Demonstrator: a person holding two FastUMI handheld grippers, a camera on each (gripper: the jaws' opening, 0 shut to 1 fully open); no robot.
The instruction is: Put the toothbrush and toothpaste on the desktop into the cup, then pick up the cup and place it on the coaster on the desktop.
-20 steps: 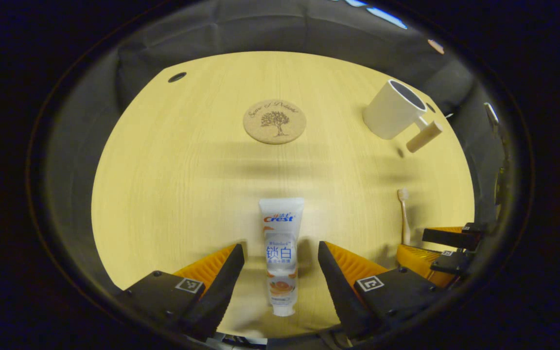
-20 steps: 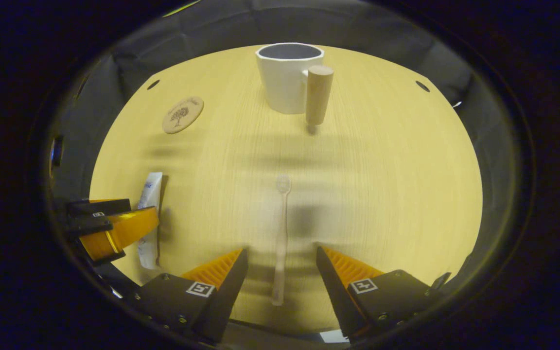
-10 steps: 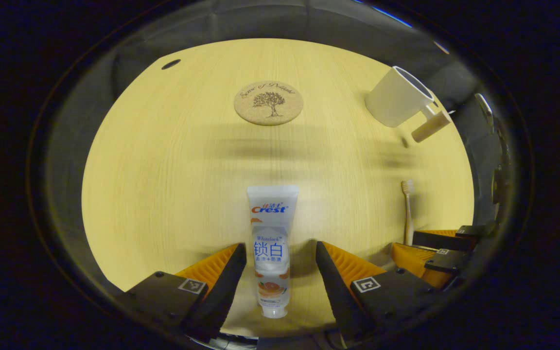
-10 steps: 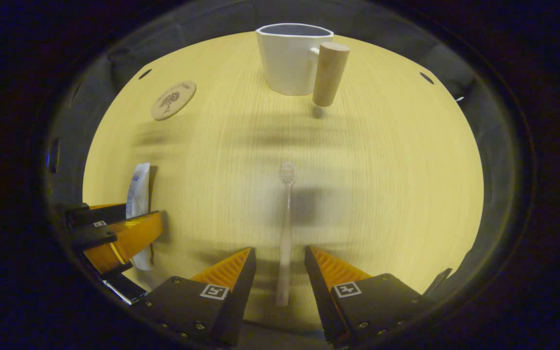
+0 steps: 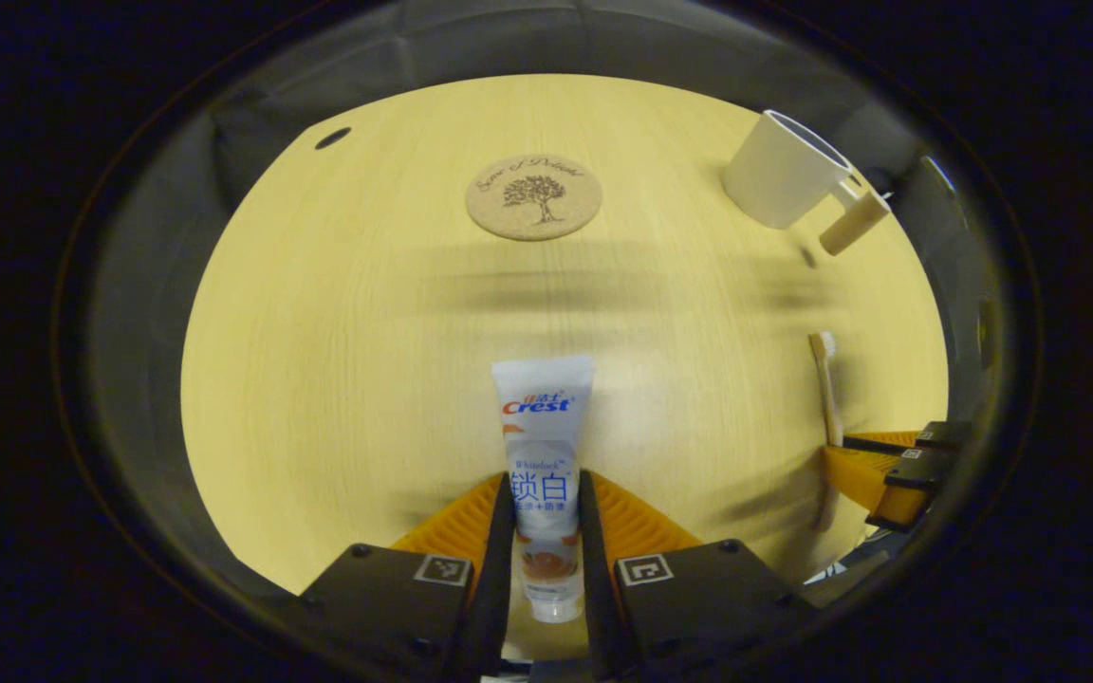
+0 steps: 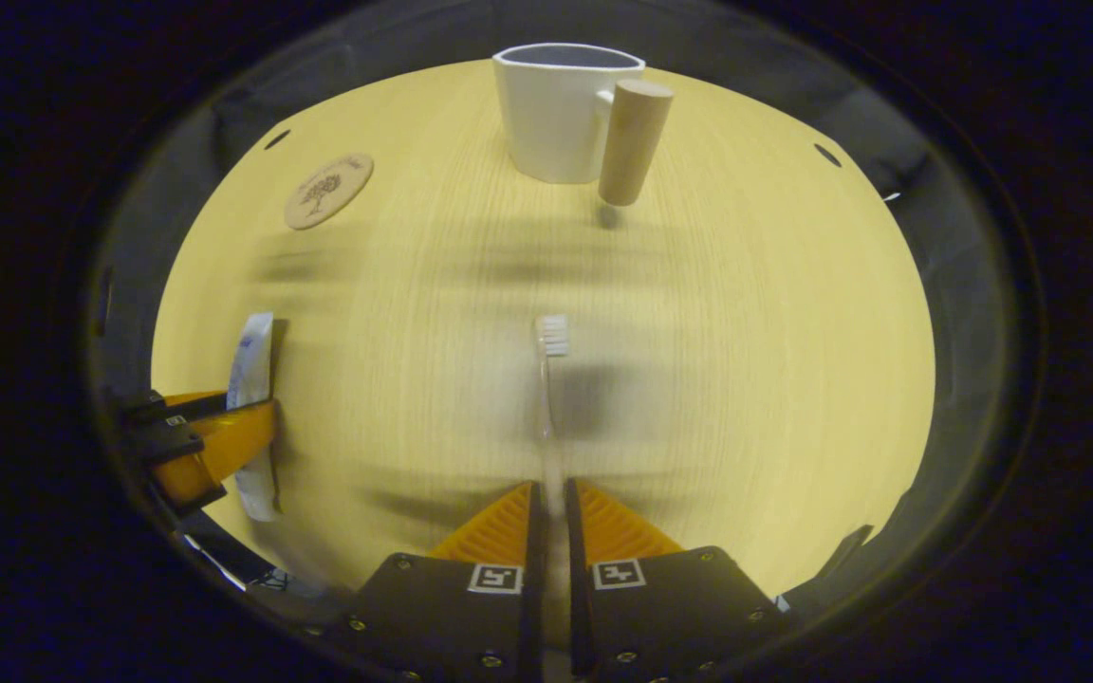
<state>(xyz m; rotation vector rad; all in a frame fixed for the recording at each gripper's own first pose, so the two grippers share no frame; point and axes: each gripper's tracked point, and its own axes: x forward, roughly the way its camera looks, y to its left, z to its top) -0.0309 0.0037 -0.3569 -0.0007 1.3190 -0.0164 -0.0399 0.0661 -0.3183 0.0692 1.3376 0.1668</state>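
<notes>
on the table [image 5: 338,313], cup [image 6: 556,114] upright and coaster [image 5: 534,196] far off. left gripper [image 5: 546,560] jaws clamp the toothpaste [image 5: 545,446]; right gripper [image 6: 551,560] jaws pinch the toothbrush [image 6: 548,379]. we lift level, enter the cup singly.

A staged recording booth, not a lived-in room: dark cloth walls [image 5: 546,47] close in around a pale wood-grain worktop [image 5: 366,313] with cable holes [image 5: 332,138], and bathroom items are laid out far apart, including a cork coaster [image 5: 534,197].
</notes>
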